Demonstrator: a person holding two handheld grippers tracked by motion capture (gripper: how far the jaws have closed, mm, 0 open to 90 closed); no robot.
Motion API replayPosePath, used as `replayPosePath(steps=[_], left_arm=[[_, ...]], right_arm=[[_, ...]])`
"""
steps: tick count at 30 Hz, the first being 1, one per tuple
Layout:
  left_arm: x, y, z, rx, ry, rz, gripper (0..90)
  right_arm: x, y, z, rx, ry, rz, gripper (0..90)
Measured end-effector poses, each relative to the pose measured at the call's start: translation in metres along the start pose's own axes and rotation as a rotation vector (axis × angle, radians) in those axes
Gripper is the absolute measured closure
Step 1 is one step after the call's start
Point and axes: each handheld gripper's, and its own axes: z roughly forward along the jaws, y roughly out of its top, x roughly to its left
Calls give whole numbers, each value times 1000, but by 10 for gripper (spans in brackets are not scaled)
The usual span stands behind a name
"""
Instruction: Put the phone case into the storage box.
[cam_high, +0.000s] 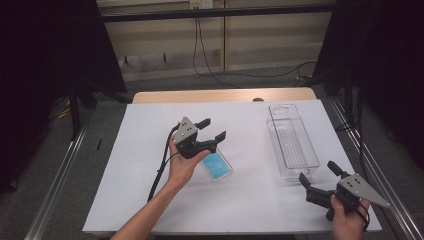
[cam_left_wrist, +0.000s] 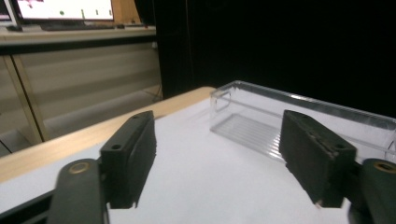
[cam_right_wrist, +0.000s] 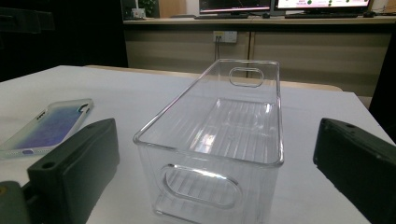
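1. A person's left gripper (cam_high: 210, 128) hangs above the white table covering (cam_high: 150, 150), jaws spread and holding nothing, just beyond a flat blue phone case with a translucent rim (cam_high: 217, 165) that lies face-up near the table's middle.
2. The right gripper (cam_high: 320, 176), also parted and empty, sits near the table's front right corner, aimed at the short end of a long, clear, ribbed-floor plastic bin (cam_high: 292, 142) with oval handle cut-outs.
3. Likely risk: the case is thin and lies flush on the smooth sheet, so jaws closing from above could skid off its rim or push it along rather than lift it.
4. The bin looks light and glossy; a nudge from the right gripper could slide it off line.
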Motion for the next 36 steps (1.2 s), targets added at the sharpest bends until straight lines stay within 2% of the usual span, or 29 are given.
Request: replayPosePath(steps=[1, 2, 4, 6, 12, 15, 18, 20, 21, 24, 29, 36], left_arm=[[-1, 0, -1, 16, 20, 32, 318], [0, 0, -2, 17, 21, 36, 345], [3, 0, -4, 16, 2, -1, 397], [7, 1, -7, 13, 4, 2, 486], [7, -1, -7, 51, -53, 13, 685], [6, -1, -5, 61, -87, 12, 756], [6, -1, -5, 76, -120, -22, 822], [5, -1, -5, 83, -127, -25, 864], [5, 0, -5, 100, -142, -40, 884], [5, -1, -4, 124, -154, -49, 900], [3, -3, 0, 198, -190, -57, 900], [-1, -4, 6, 293, -218, -68, 900]], right_arm=[[0, 0, 0, 0, -3, 0, 1], [0, 0, 0, -3, -5, 1, 1], [0, 0, -1, -4, -5, 5, 1], [0, 0, -1, -3, -2, 5, 1], [2, 0, 0, -2, 4, -1, 1], [2, 0, 0, -1, 4, -2, 1], [2, 0, 0, 0, 7, -2, 1], [2, 0, 0, 0, 8, 0, 1], [2, 0, 0, 0, 8, 2, 1], [2, 0, 0, -1, 8, -2, 1], [2, 0, 0, -1, 6, -2, 1], [2, 0, 0, 1, 12, -2, 1]])
